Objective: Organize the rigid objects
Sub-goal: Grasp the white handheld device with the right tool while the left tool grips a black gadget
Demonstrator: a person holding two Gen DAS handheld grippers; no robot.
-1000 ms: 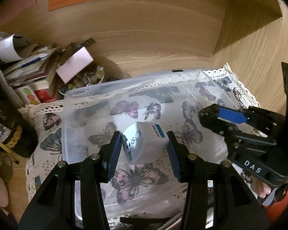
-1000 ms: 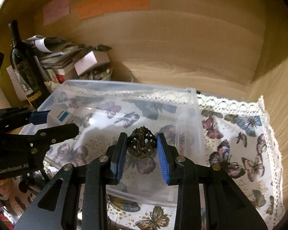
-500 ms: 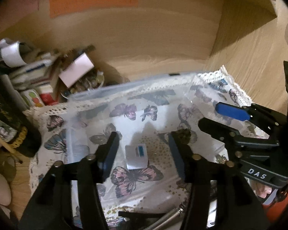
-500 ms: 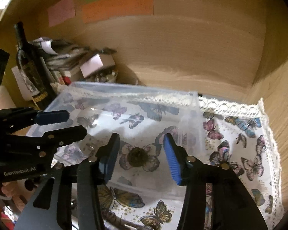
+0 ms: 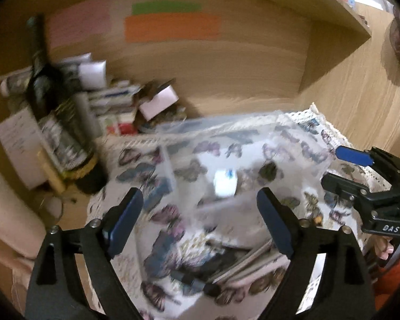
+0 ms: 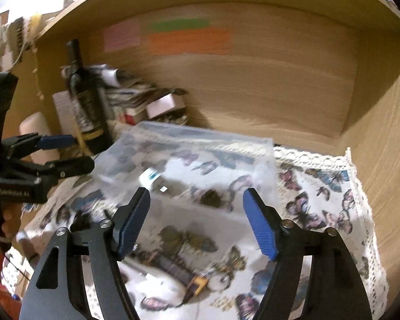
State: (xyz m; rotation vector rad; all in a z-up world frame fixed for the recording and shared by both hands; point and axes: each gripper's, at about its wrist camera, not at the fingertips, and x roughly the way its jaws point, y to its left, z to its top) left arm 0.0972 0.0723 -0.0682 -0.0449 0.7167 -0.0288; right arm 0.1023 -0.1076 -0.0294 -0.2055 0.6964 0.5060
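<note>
Released adapter (image 5: 224,184) lies beyond left tool (image 5: 200,222).

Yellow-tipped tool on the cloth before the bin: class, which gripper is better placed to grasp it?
Probably the right: the yellow-tipped tool lies centred before the open right gripper; the left gripper hangs beside the bin.

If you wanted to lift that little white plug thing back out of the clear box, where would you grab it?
Probably from straight above. The white adapter lies on the floor of the clear bin, whose walls block a sideways approach. Close the fingers on two opposite flat sides of its blocky body, keeping clear of the dark round ornament beside it. Blur hides which way its prongs point.
</note>
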